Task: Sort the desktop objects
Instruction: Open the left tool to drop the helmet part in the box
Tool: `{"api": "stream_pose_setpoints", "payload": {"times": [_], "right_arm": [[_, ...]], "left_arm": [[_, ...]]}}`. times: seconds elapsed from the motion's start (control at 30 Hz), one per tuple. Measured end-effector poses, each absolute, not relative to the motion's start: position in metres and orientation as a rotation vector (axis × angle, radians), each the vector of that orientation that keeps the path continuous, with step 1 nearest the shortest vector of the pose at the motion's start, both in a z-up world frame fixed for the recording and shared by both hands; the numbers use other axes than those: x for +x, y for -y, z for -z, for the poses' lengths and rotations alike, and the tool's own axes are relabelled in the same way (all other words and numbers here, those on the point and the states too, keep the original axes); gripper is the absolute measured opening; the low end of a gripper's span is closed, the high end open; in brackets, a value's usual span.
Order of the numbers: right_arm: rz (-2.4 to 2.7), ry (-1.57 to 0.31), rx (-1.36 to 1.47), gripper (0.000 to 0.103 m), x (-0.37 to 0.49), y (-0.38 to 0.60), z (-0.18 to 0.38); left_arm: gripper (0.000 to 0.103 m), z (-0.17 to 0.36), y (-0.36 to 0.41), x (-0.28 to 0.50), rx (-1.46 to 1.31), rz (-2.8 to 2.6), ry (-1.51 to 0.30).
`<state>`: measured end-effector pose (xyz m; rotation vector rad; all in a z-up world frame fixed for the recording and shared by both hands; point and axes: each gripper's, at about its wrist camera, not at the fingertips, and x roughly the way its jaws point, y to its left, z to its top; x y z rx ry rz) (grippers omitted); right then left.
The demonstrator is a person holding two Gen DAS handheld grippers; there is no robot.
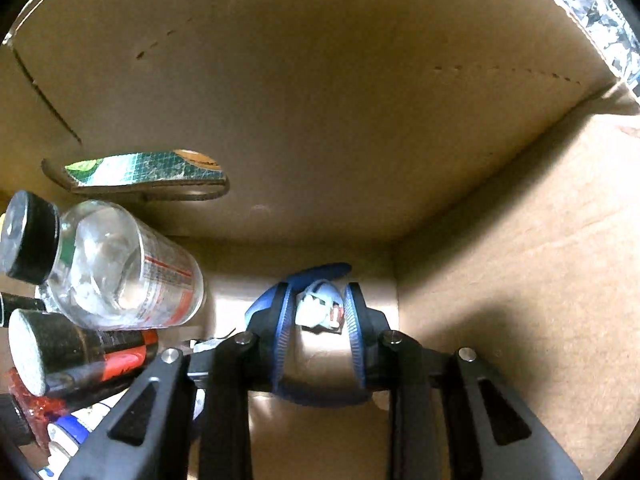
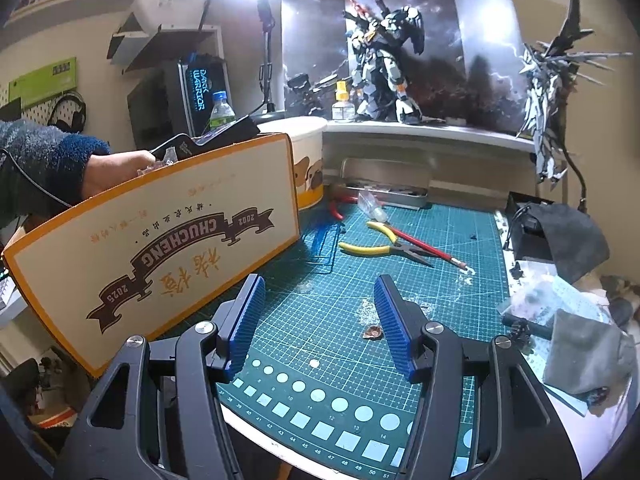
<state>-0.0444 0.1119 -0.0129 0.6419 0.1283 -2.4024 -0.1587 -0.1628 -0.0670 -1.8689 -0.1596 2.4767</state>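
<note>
Left gripper (image 1: 318, 320) deep in the brown cardboard box (image 1: 500, 264), jaws around a small pale-blue plastic part (image 1: 320, 308); pad contact unclear, possibly released. Right gripper (image 2: 320, 320) gapes empty over the green cutting mat (image 2: 440, 240). Box outside reads "CHUCHENG 2002 2025".

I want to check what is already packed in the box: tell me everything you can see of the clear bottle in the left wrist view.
The clear bottle looks like transparent plastic or glass, with a black screw cap and a label printed in red. It lies tilted in the left of the cardboard box, cap toward the camera, and seems nearly empty. It rests on dark cylindrical containers piled under it. No gripper touches it.
</note>
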Motion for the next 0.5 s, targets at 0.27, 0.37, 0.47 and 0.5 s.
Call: {"api": "stream_pose_setpoints", "payload": {"times": [0.27, 0.37, 0.47, 0.5], "right_arm": [[2.371, -0.109, 0.637, 0.054, -0.049, -0.112, 0.007], [2.356, -0.1, 0.616, 0.054, -0.051, -0.113, -0.003], [2.36, -0.108, 0.592, 0.054, -0.051, -0.114, -0.012], [2.365, -0.108, 0.591, 0.054, -0.05, -0.115, -0.013]], "left_arm": [[0.053, 0.014, 0.157, -0.144, -1.709, -2.661, -0.001], [0.069, -0.022, 0.165, -0.133, -1.612, -2.734, 0.003], [0.078, -0.055, 0.171, -0.136, -1.476, -2.805, 0.016], [0.079, -0.066, 0.175, -0.133, -1.423, -2.826, 0.025]]}}
